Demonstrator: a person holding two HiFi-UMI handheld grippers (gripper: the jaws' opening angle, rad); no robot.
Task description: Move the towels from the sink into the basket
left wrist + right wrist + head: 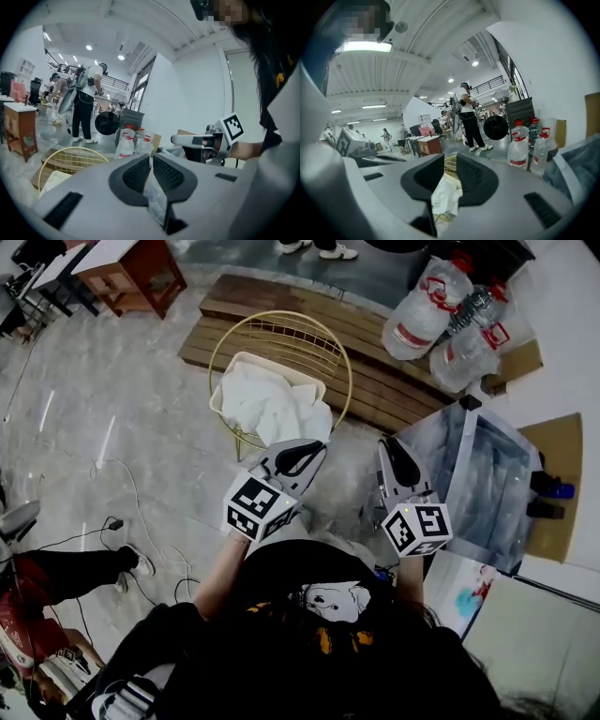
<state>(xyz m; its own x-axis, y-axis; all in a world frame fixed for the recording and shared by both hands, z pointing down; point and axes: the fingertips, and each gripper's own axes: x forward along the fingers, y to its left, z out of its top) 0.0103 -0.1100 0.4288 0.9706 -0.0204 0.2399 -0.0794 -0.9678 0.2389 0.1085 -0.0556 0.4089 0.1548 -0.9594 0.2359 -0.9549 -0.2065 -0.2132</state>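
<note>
Left tool [151, 159]: jaws pressed together with nothing gripped; it hangs by the near rim of the basket [343, 367].
Right tool [450, 161]: jaws narrowly apart and empty. The white in the gap is cloth lying beyond, in the basket. The tool sits beside the sink [431, 442].
Towels [272, 407]: white, crumpled, heaped inside the basket against its near side.
Towels' lie: no clean long axis. In the head view the heap runs loosely from far-left to near-right, with one fold pointing at the left tool.
Sink contents: I cannot make out a towel there.
Risk: the closed left tool could snag that near fold and drag cloth out over the rim. If a towel remains, narrow right jaws would push it rather than take it.
</note>
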